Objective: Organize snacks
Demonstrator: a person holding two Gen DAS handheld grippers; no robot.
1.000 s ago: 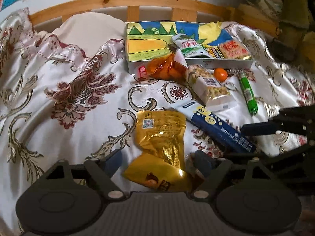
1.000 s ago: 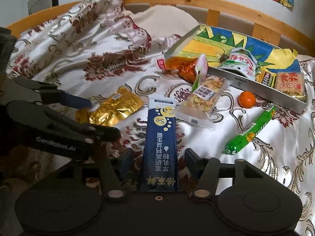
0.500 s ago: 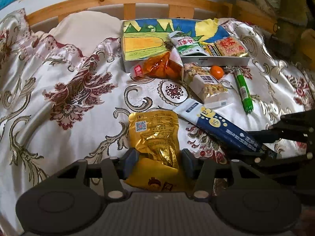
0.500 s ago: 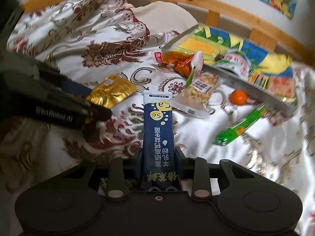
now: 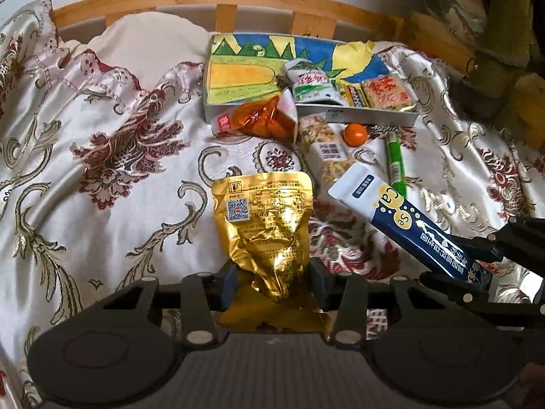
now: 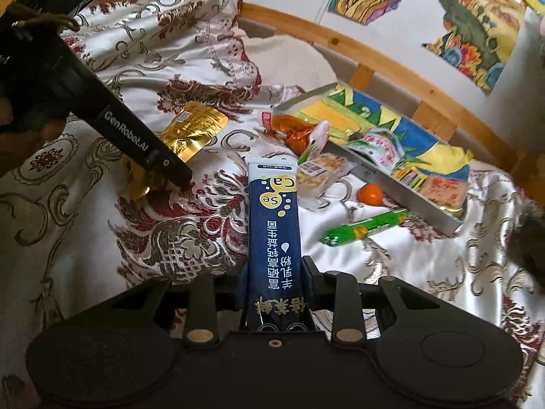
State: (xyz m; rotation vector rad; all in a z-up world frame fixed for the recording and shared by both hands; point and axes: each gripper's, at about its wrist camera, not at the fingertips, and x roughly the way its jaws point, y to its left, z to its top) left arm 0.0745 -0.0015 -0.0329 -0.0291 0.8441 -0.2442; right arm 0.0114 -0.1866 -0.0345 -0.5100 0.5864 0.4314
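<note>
On the bed, at twelve o'clock, the painted box (image 5: 259,68) holds three packets. Left gripper (image 5: 272,281) fingers closing on the gold pouch (image 5: 265,225); right gripper (image 6: 274,283) clamps the blue packet (image 6: 274,225). Only the right view shows wall paintings (image 6: 477,27).

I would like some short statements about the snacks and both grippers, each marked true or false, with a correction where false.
1. The left gripper has the gold pouch between its pads. True; its jaws are closing on it.
2. The right gripper holds the green stick. False: it holds the blue sachet; the green stick lies on the bedspread.
3. The small orange lies inside the box. False: it lies on the bedspread, in front of the box.
4. The box already holds some snack packets. True.
5. The orange bag lies against the box's front edge. True.
</note>
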